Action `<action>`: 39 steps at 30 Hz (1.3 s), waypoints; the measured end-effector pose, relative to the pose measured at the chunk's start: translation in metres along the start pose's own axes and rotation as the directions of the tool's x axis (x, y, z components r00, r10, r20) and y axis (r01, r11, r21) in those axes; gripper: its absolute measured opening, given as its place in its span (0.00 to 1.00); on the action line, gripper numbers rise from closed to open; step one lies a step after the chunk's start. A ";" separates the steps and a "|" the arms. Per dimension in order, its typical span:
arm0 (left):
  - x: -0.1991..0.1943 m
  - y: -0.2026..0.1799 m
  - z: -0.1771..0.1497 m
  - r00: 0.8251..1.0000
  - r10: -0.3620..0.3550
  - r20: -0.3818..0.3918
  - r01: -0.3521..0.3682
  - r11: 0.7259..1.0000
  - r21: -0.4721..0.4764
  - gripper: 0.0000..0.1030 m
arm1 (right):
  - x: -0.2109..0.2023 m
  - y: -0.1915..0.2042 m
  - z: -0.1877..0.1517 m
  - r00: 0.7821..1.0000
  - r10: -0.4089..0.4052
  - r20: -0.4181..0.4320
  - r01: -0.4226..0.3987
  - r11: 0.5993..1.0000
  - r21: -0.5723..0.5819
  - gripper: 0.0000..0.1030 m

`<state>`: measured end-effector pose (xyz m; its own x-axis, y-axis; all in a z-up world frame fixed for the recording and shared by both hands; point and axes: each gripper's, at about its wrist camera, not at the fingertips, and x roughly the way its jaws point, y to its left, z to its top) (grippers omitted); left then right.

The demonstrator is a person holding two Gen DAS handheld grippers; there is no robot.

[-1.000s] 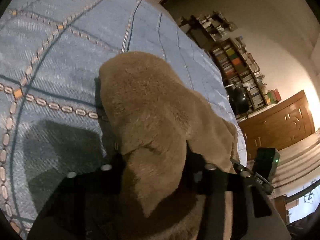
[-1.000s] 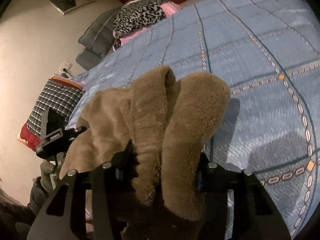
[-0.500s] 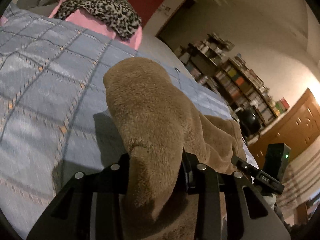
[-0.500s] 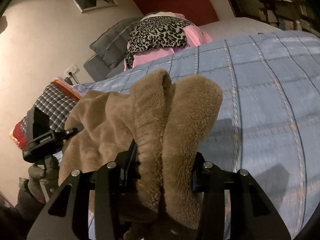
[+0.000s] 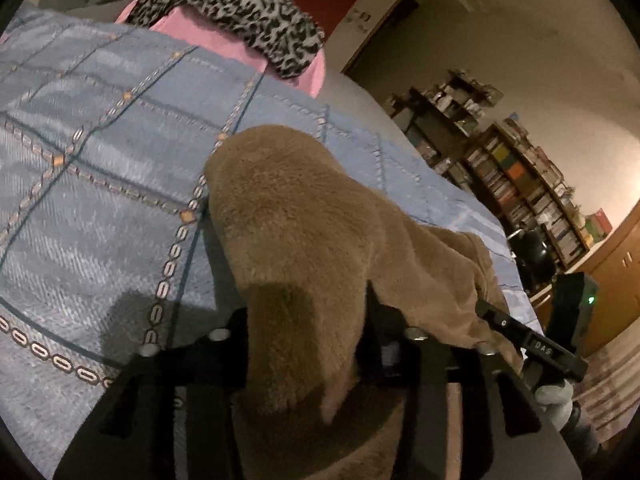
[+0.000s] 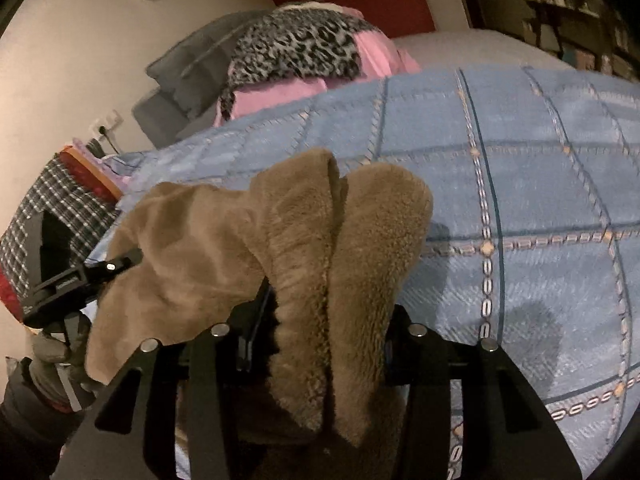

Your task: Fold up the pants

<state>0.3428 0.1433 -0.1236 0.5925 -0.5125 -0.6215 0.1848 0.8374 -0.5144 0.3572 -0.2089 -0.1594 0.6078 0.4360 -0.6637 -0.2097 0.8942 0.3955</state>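
Both hand-held grippers, left (image 5: 308, 344) and right (image 6: 328, 340), clamp bunched brown fleece pants (image 5: 304, 216) above the blue quilted bed (image 5: 100, 168); the left jaws have just widened, so the thick wad could slip free.

Both grippers are matte black: the left gripper (image 5: 306, 356) and right gripper (image 6: 320, 344) each have angular finger arms dotted with round silver screws. At 8 o'clock in the right view, a grey glove (image 6: 56, 356) and dark sleeve (image 6: 24, 420)
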 end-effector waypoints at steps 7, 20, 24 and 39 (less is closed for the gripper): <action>-0.008 -0.001 -0.004 0.996 0.091 0.000 -0.091 0.995 0.029 0.79 | -0.013 0.001 -0.007 0.998 -0.067 0.010 0.067 0.998 0.011 0.64; -0.088 -0.081 -0.051 0.898 0.395 0.193 -0.432 0.876 0.216 0.95 | -0.100 0.079 -0.035 0.969 -0.202 0.143 0.223 0.963 -0.150 0.97; -0.109 -0.102 -0.062 0.878 0.426 0.216 -0.467 0.861 0.201 0.95 | -0.123 0.110 -0.050 0.974 -0.169 0.149 0.195 0.963 -0.183 0.97; -0.169 -0.138 -0.104 0.844 0.455 0.285 -0.518 0.829 0.210 0.95 | -0.169 0.176 -0.088 0.966 -0.164 0.202 0.215 0.940 -0.264 0.97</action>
<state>0.1350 0.0944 -0.0089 0.8073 0.0022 -0.5902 0.0114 0.9998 0.0192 0.1501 -0.1159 -0.0332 0.7758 0.2541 -0.5775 -0.2689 0.9612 0.0617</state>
